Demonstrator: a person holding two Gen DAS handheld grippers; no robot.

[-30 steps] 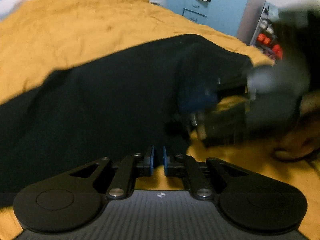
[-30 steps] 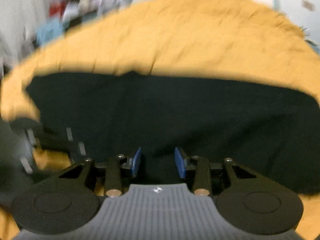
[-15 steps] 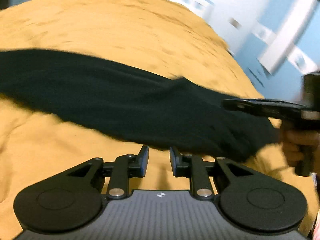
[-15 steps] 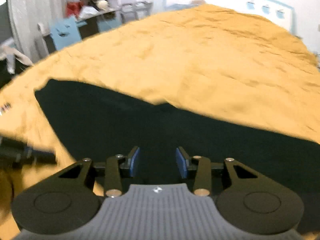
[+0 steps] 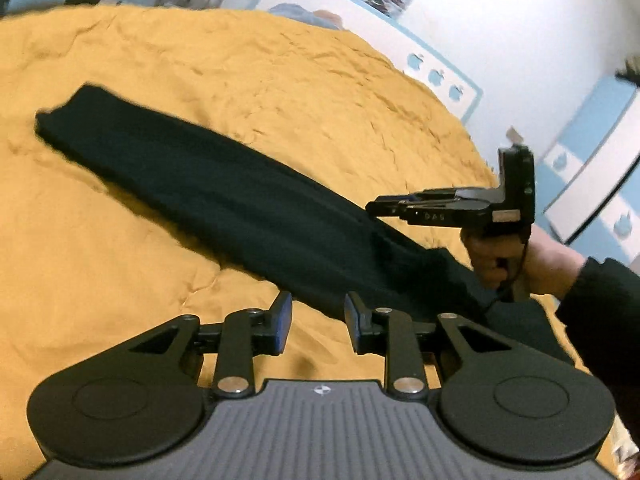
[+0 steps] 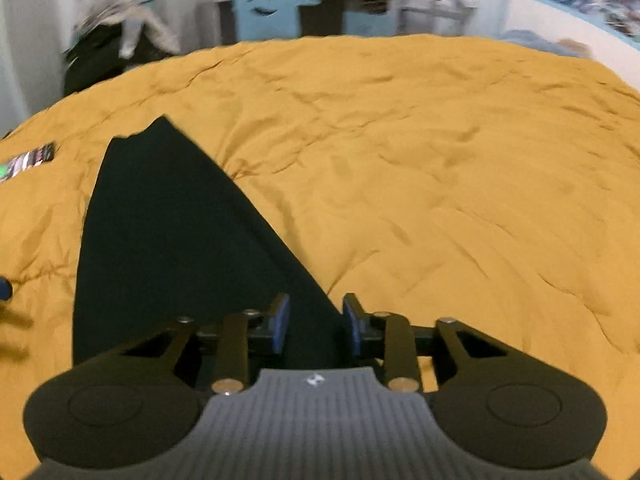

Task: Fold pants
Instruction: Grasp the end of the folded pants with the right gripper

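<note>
Light: indoor, dim-warm, even; source not visible
Shadows: soft, shallow, in the bedspread (image 6: 440, 168) creases
Exposure: pants (image 5: 224, 200) near pure black, folds barely readable
Blur: right wrist view smeared at top and left edge; left wrist view softer toward the top corners
Distortion: strong fisheye, bed bulges, dark corners
Glare: none

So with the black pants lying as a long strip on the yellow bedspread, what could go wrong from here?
1. Both claws look empty: left claw, right claw. A grab at the pants might pinch only the top layer, undoing the fold.
2. The bedspread is soft and wrinkled, so a low pinch could catch it too.
</note>
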